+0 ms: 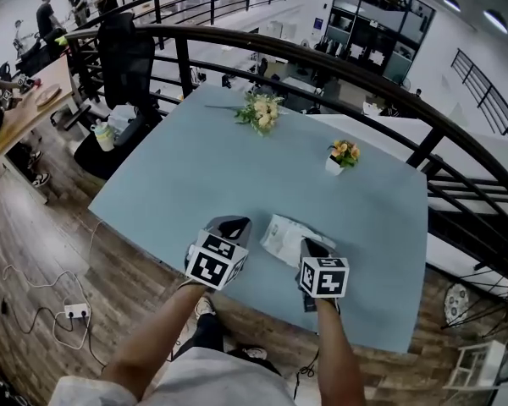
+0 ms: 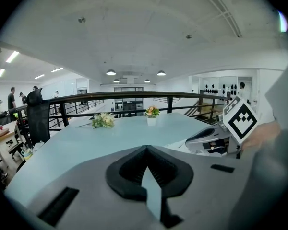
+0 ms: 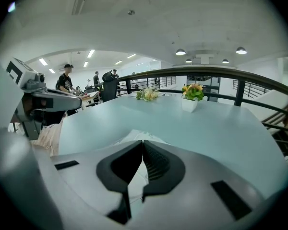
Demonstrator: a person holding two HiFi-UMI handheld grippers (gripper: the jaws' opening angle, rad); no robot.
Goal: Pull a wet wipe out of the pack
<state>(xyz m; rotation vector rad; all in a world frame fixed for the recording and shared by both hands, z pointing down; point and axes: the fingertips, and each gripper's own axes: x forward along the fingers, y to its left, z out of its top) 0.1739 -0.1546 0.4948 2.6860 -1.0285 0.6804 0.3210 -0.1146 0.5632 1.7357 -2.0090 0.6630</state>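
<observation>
We see the flat white plastic wet wipe pack (image 1: 284,236) lying on the pale blue table (image 1: 237,172) near its front edge, between the two grippers and closer to the right one. The left gripper (image 1: 233,225) sits just left of the pack and apart from it. In the left gripper view its black jaws meet at the tips with nothing between them, only bare table showing behind. The right gripper (image 1: 315,245) is at the pack's right edge. Its jaws are also closed tip to tip and grip nothing. In the right gripper view the pack shows just ahead of and beneath them, and we cannot tell whether they touch it. Farther back lie a loose bunch of cream flowers (image 1: 259,111) and a small white pot of orange flowers (image 1: 342,156).
</observation>
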